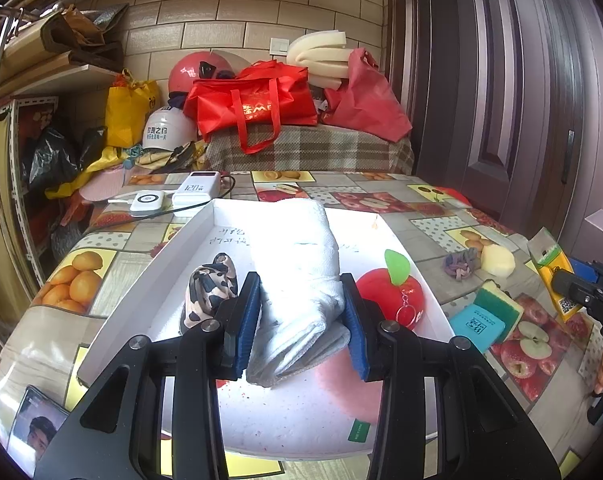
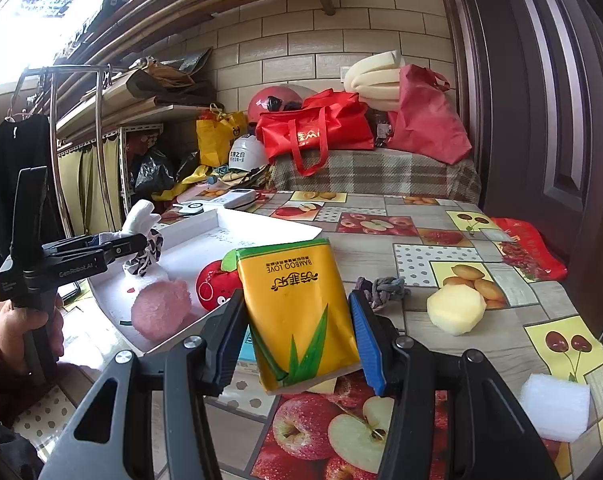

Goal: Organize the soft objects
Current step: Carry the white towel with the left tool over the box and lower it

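My left gripper (image 1: 299, 292) is shut on a rolled white towel (image 1: 297, 248), held over the white tray (image 1: 189, 236). In the tray lie a cow-print cloth (image 1: 211, 292), a red plush apple (image 1: 393, 296) and a pink fluffy ball (image 2: 161, 312). My right gripper (image 2: 297, 304) is shut on a yellow tissue pack (image 2: 297, 312), tilted above the table just right of the tray. In the right wrist view the left gripper (image 2: 135, 244) shows at the left, with the towel (image 2: 141, 216) sticking up past it.
On the fruit-print tablecloth right of the tray lie a braided rope knot (image 2: 381, 286), a pale yellow foam piece (image 2: 455, 308), a white foam block (image 2: 553, 408), a green-yellow sponge (image 1: 499, 304) and a teal pack (image 1: 477, 326). Power banks (image 1: 193, 194) lie behind the tray. Red bags (image 1: 257, 104) are piled at the back.
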Available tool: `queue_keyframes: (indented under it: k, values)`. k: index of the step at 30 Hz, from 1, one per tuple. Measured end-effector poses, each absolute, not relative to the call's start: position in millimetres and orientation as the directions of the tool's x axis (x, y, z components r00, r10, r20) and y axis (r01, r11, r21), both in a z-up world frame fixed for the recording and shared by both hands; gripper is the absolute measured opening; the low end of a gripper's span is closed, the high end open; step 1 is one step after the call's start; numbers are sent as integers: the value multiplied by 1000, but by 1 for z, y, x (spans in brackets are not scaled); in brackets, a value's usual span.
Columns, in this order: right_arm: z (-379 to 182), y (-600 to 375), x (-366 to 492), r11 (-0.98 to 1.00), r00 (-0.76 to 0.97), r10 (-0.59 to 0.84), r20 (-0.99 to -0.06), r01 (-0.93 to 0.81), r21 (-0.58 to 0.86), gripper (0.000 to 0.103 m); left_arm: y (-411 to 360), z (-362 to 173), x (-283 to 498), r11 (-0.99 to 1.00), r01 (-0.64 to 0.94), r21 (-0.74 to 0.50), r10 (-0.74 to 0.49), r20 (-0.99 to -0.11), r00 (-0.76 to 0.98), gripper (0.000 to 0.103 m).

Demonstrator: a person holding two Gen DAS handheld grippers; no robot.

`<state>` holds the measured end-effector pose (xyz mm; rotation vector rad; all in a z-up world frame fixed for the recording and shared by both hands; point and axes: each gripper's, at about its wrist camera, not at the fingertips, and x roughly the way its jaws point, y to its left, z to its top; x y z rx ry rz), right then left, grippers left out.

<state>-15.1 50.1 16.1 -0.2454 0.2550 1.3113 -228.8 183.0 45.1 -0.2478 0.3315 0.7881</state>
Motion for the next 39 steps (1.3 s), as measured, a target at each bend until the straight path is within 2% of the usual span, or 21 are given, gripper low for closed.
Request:
queue_keyframes:
  k: [19, 25, 39]
  values:
    - [10, 73, -40, 140, 142, 919, -368, -990, -31, 51, 193, 45, -233, 663, -739, -123, 650, -397, 648, 38]
    - [4, 93, -56, 75, 73, 910, -408, -997, -13, 51, 204, 43, -239, 644, -752, -141, 656, -404, 638, 38]
    - [-8, 150, -102, -65, -20, 865, -502, -995, -73, 50, 223, 39, -231, 640, -755, -143, 638, -448, 626, 39]
